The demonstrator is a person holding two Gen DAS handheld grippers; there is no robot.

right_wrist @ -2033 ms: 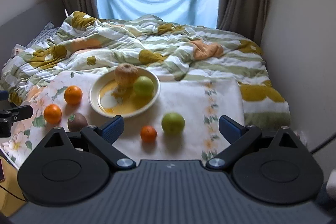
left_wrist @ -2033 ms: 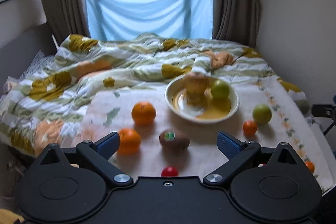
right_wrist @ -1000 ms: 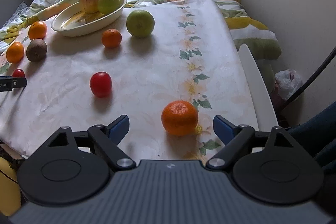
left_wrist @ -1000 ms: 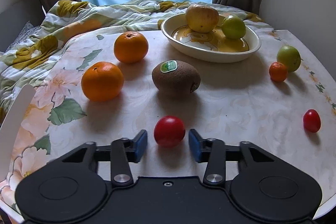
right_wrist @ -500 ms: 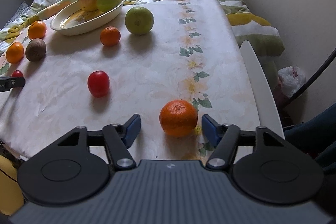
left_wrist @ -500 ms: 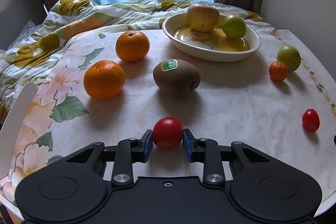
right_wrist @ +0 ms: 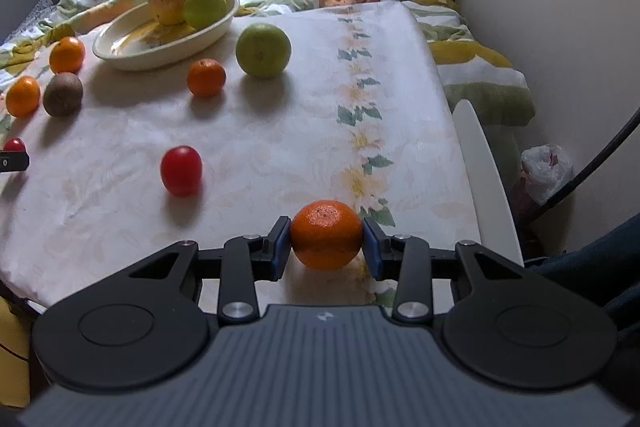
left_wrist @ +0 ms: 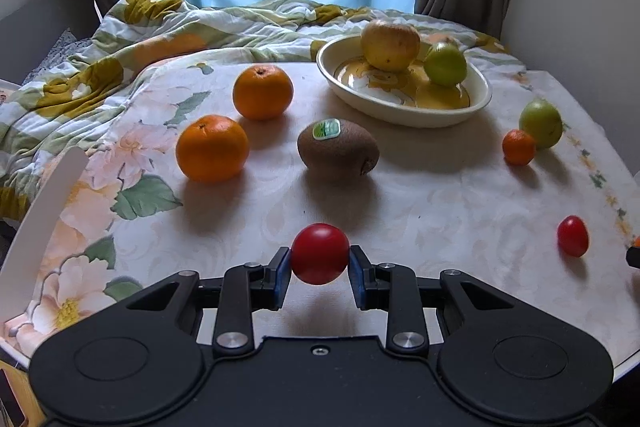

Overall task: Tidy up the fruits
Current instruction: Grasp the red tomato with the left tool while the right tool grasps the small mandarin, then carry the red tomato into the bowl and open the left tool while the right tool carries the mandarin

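Both grippers are down at the near edge of the cloth-covered table (right_wrist: pixel 280 155), each closed on a small fruit; the left gripper (left_wrist: pixel 319 269) pinches a red tomato (left_wrist: pixel 319 253) between its blue pads, jaws drawn close together; the right gripper (right_wrist: pixel 326 245) has just been closing and its pads now press on either side of a mandarin (right_wrist: pixel 326 239), which looks to rest on the cloth.

Layout: the cream bowl (left_wrist: pixel 400 111) sits at the far side, already holding an apple (left_wrist: pixel 390 45) and a green fruit (left_wrist: pixel 445 63); loose on the cloth are two oranges (left_wrist: pixel 212 148) at the left, a kiwi (left_wrist: pixel 338 149) in the middle, a second tomato (right_wrist: pixel 181 170) between the grippers, a smaller mandarin (right_wrist: pixel 206 77) and a green fruit (right_wrist: pixel 263 50) nearer the bowl.

Step in hand, as I judge it: secure both grips, then lift and carry to the bowl.

Notes for doing it well: the tomato is soft and round, so squeeze no harder than needed; pads sit about on its widest line, which should stop it squirting out; lift straight up before travelling far, to clear the kiwi in the left gripper's path; bring one gripper to the bowl at a time, since the bowl is narrow; set each fruit low on the free part of the bowl floor so it does not roll out.
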